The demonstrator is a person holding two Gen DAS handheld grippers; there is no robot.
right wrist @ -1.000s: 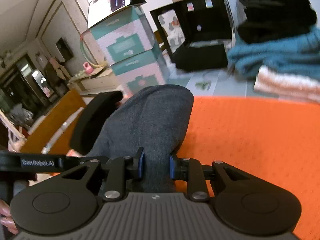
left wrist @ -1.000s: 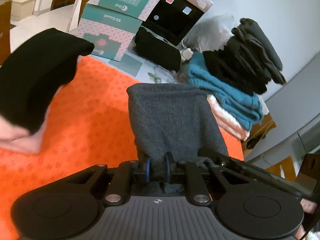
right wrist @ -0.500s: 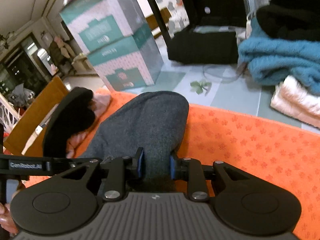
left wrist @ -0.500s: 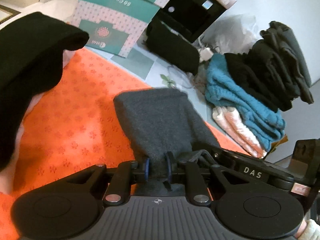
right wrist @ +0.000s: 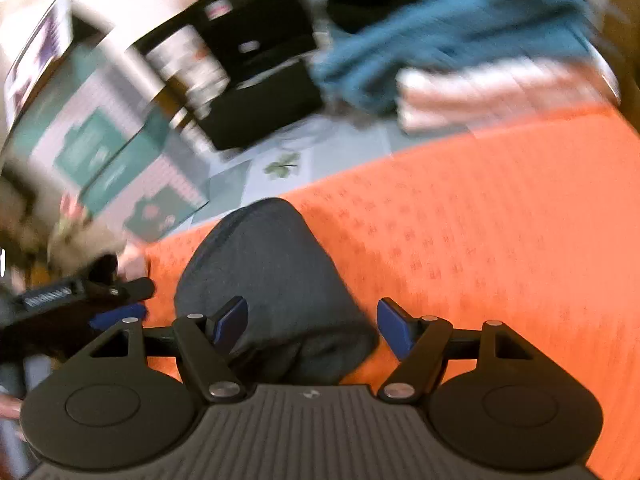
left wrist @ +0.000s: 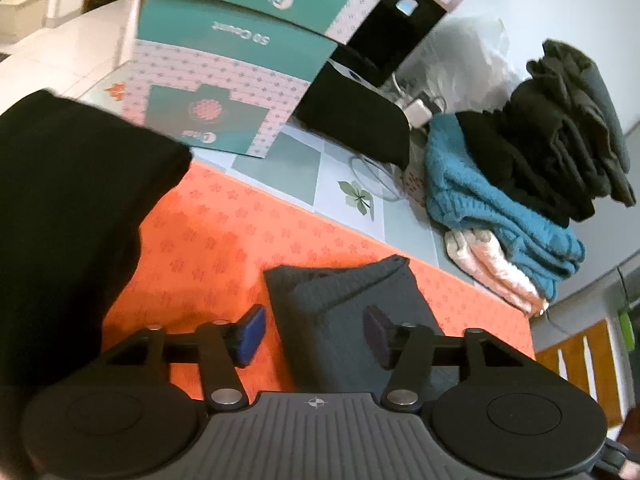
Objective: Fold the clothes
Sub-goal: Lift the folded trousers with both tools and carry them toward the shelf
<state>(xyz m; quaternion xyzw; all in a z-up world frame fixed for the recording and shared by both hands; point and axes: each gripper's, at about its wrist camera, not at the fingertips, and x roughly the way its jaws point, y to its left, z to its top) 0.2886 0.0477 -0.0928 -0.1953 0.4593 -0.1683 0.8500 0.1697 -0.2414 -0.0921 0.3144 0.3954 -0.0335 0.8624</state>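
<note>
A folded dark grey garment (left wrist: 344, 312) lies on the orange flower-patterned cloth (left wrist: 224, 248). My left gripper (left wrist: 314, 336) hovers over its near end, jaws opening, blue pads clear of the fabric on both sides. In the blurred right wrist view the same grey garment (right wrist: 272, 280) lies between the fingers of my right gripper (right wrist: 310, 324), whose jaws are opening too and do not press on it. The left gripper's blue pad (right wrist: 116, 316) shows at the left edge of that view.
A stack of folded clothes (left wrist: 520, 184), black over teal over pale pink, stands at the back right. Teal and pink boxes (left wrist: 240, 60) and a black appliance (left wrist: 400, 24) stand behind the cloth. A large black garment (left wrist: 72, 208) fills the left.
Both grippers, which were shut on the grey garment and held it up, have spread their jaws. The garment now lies flat on the orange cloth, and both grippers have sunk lower.
</note>
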